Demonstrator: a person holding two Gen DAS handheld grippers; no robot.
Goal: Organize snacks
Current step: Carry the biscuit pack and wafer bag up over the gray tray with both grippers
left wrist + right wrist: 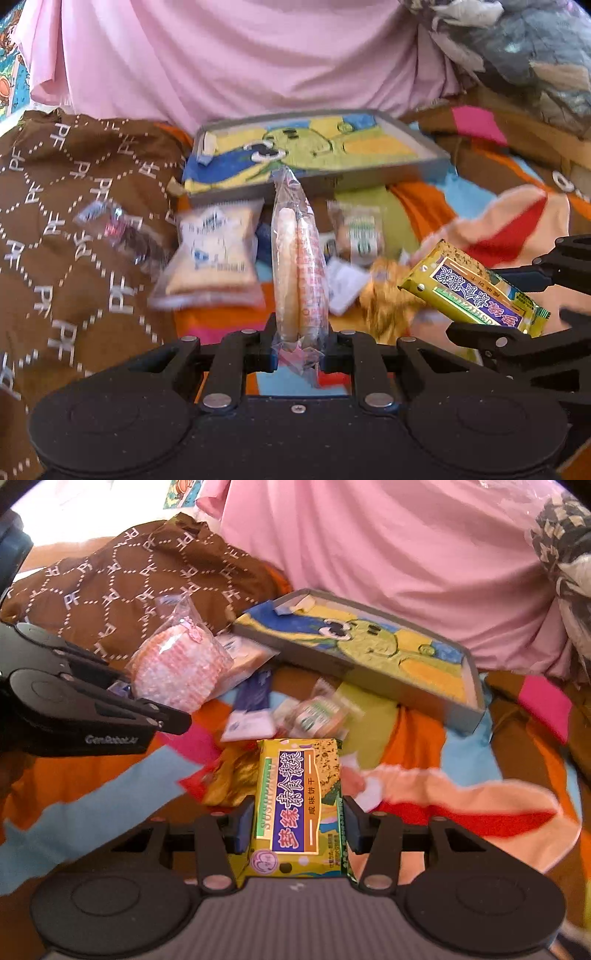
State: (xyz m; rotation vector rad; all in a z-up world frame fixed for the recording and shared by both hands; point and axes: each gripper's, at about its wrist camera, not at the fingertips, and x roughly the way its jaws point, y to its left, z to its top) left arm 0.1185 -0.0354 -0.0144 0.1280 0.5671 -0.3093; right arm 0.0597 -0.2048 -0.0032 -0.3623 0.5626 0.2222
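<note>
Right claw (298,821): cracker packet (298,805) lengthwise, forward.

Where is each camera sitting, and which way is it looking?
Left wrist: sits on the left gripper, looking forward along its fingers at the clear pink-and-white rice cracker packet it clamps, toward the grey shallow cartoon tray; the right gripper shows at the right edge.
Right wrist: sits on the right gripper, looking along the yellow-green biscuit packet it holds, toward the same tray; the left gripper enters from the left.
Both share: tray, both packets, colourful blanket, pink cloth.
</note>
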